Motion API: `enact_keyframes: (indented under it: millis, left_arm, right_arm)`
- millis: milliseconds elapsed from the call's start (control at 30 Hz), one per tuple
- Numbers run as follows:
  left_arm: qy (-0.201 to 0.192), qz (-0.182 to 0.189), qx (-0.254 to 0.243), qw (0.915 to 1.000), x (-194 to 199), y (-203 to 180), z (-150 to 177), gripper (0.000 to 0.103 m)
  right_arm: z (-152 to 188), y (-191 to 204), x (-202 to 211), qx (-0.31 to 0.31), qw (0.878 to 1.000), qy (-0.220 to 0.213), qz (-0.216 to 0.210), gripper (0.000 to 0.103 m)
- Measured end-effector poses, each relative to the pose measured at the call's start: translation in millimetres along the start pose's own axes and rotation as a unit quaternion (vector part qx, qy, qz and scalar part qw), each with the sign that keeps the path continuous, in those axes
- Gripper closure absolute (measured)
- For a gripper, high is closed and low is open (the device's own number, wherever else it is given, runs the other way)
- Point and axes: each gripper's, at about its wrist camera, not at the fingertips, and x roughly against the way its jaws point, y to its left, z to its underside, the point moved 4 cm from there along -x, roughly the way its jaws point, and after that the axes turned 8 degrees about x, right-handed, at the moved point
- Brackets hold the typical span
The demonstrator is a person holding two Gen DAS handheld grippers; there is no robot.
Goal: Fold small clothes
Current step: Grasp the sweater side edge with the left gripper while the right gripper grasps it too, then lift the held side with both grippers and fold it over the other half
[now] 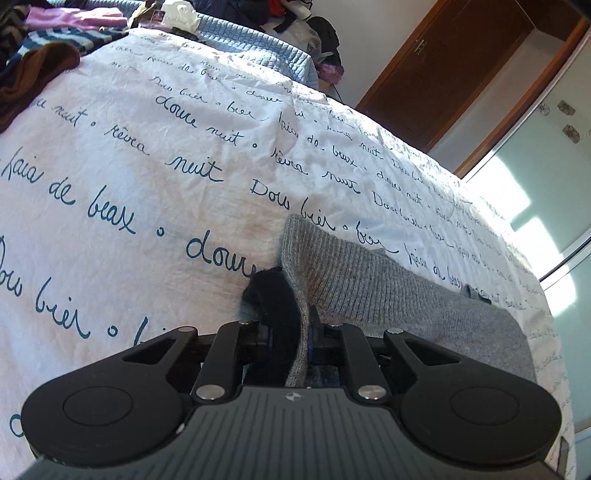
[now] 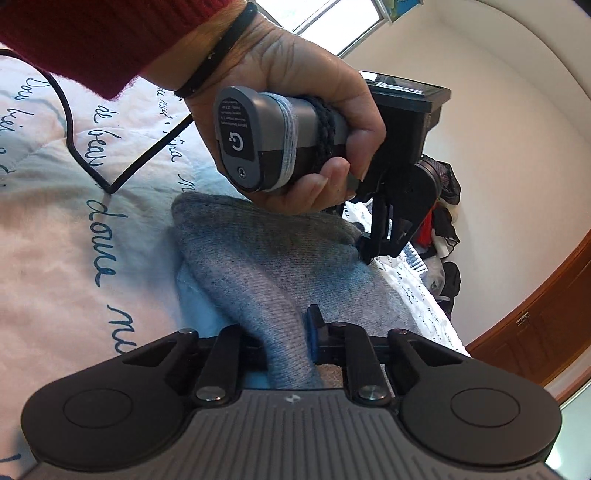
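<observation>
Both grippers, left (image 1: 291, 332) and right (image 2: 291, 332), pinch my grey sweater (image 2: 266, 254) on the bed (image 1: 129, 166); folding barely begun.

You see a white bedspread (image 1: 155, 155) printed with dark cursive script, a blue quilt (image 1: 258, 48) beyond it, a clothes pile (image 1: 44, 48) at its far corner, a wooden door (image 1: 461, 70), and a black cable (image 2: 70, 122) lying across the spread.

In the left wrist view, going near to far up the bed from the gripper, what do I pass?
Left gripper clamped on the grey knit garment → white bedspread with blue script → light blue quilt → pile of clothes.
</observation>
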Motion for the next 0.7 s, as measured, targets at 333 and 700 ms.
enact_keyframes:
  millis: [333, 700]
  left_arm:
    - [-0.03, -0.067, -0.073, 0.9946, 11.4, -27.2, 5.1, 0.088]
    - [-0.062, -0.084, -0.104, 0.989, 37.8, -58.6, 3.0, 0.089]
  right_arm:
    - [9.8, -43.7, 4.9, -0.115, 0.99, -0.027, -0.076, 0.096]
    - [44.7, -104.0, 26.5, -0.299, 0.942, -0.064, -0.14, 0.097]
